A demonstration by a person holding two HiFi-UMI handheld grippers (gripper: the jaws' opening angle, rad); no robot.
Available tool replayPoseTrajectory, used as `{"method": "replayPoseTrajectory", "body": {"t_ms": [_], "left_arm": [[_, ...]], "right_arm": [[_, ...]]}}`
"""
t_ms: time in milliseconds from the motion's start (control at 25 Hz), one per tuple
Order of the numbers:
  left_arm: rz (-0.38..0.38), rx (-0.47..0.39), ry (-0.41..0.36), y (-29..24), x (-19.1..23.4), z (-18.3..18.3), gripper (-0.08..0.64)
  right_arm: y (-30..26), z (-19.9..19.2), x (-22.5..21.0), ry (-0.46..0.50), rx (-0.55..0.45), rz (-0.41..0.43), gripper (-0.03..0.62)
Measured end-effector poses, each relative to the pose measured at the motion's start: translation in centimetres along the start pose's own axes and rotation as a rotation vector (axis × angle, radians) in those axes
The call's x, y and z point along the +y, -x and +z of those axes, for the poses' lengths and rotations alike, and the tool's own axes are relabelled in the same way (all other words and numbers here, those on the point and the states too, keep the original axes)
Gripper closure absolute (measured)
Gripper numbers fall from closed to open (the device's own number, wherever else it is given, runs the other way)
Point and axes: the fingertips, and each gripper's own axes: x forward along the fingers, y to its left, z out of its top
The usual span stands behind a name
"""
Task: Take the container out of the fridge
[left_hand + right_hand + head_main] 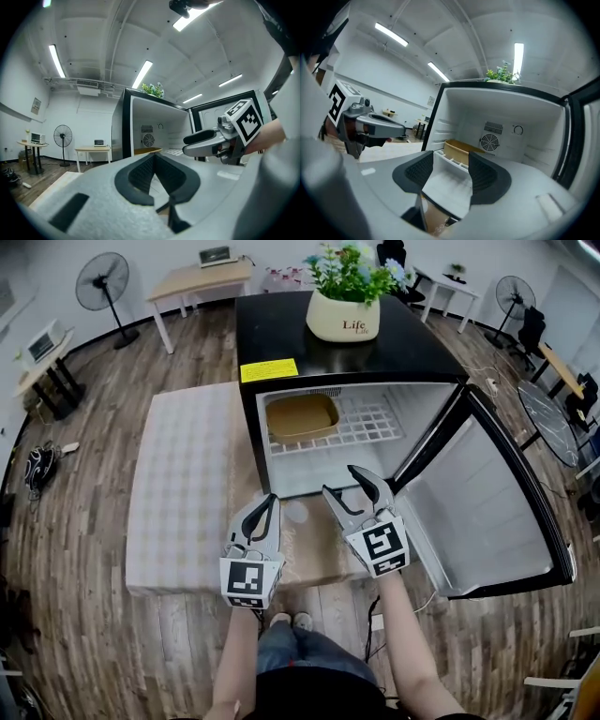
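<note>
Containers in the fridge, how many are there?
1: a tan rectangular container sits at the left of the white wire shelf; space under that shelf is partly hidden.

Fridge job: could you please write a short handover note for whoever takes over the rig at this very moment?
Left gripper: shut, empty, held in front of the fridge.
Right gripper: open, empty, aimed into the fridge, not yet at the container.
Container: brown, on the left of the wire shelf, untouched.
Done: the door stands wide open.
Left: reach in, grip the container and bring it out.
</note>
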Motion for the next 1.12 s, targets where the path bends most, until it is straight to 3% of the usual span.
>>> {"method": "replayPoseTrajectory", "body": {"t_ms": [240, 680, 920, 1120], "left_arm": [[0.005, 0.012, 0.008, -0.8, 0.4, -0.8, 0.554], [0.013, 0.007, -0.002, -1.5, 1.5, -1.3, 0.554], [0.013, 0.007, 0.0, -1.7, 1.9, -1.3, 0.555], [0.013, 0.01, -0.002, -1.6, 2.0, -1.4, 0.554]], "right_arm": [[-2.8, -0.6, 0.5, 0.176, 0.102, 0.074, 0.365], [-7.6, -1.4, 0.0, 0.679, 0.294, 0.145, 0.365], [-9.8, -1.6, -0.6, 0.839, 0.375, 0.183, 0.365], [-11.5, -2.3, -0.9, 0.867, 0.418, 0.209, 0.373]]}}
